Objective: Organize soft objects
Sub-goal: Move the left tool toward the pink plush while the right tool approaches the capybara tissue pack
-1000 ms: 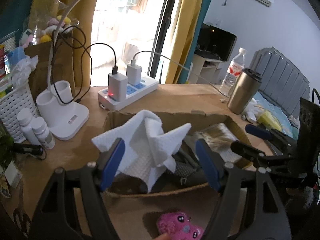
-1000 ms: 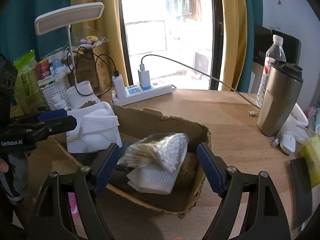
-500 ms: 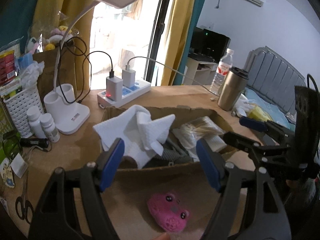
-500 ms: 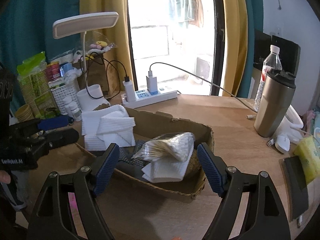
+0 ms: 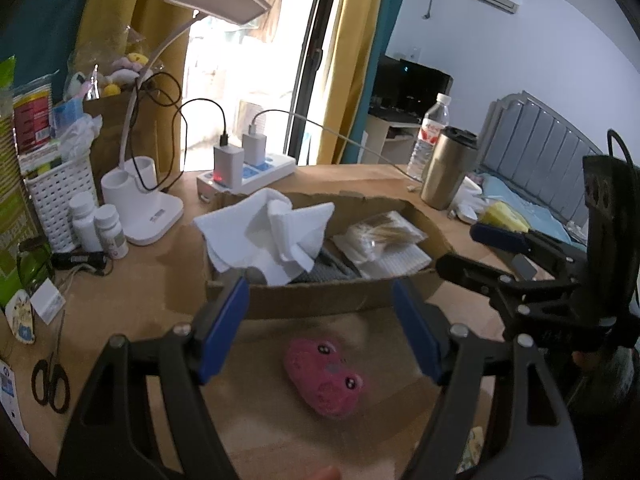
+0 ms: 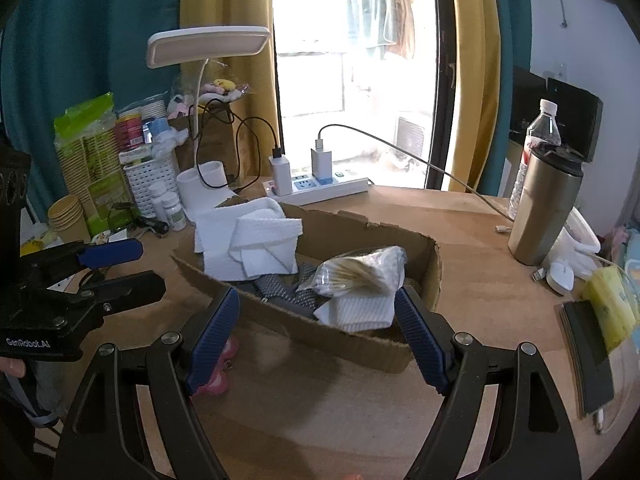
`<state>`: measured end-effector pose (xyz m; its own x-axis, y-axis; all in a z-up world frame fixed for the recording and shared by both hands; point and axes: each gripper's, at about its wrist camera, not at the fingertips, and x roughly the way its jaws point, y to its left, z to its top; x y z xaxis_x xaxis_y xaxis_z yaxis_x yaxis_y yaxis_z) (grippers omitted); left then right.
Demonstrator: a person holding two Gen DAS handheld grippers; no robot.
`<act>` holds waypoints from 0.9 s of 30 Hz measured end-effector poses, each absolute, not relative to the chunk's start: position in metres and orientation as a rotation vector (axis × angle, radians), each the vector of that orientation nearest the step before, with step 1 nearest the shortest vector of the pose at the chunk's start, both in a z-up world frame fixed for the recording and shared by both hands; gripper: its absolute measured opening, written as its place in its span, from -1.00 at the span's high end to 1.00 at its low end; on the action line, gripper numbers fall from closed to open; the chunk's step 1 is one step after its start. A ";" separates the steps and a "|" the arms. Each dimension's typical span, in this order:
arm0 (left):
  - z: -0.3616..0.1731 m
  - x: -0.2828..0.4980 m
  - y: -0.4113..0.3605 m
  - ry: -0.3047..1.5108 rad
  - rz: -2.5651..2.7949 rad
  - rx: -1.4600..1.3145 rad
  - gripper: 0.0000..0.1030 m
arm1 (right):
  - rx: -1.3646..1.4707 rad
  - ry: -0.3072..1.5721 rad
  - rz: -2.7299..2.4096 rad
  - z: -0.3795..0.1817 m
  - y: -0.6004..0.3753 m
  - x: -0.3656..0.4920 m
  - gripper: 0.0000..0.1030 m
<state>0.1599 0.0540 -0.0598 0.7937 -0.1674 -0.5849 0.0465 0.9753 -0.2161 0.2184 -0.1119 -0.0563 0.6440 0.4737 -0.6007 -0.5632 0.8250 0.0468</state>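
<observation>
One pink plush toy [image 5: 324,378] lies on the counter [image 5: 280,432] just in front of the cardboard box [image 5: 320,300], below the left claw [image 5: 320,328], which stands wide open and empty. It looks light and squashy (best pinched across its middle). The right claw [image 6: 316,332] also gapes, holding nothing. In the box: two white cloths [image 5: 272,232] and one bagged bundle [image 6: 356,272].
</observation>
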 end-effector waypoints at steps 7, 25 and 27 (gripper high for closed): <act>-0.056 0.139 0.055 0.620 -0.114 -0.204 -0.47 | -0.163 0.640 0.591 -0.055 -0.113 0.199 -0.60; -0.066 0.086 0.054 0.611 -0.108 -0.218 -0.47 | -0.201 0.661 0.602 -0.066 -0.110 0.149 -0.60; -0.066 0.080 0.053 0.610 -0.105 -0.212 -0.47 | -0.199 0.663 0.606 -0.067 -0.111 0.144 -0.60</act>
<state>0.0803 0.0534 -0.0659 0.8150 -0.1604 -0.5568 0.0353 0.9729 -0.2285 0.1441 -0.1111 -0.0670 0.6244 0.4629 -0.6292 -0.5856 0.8105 0.0151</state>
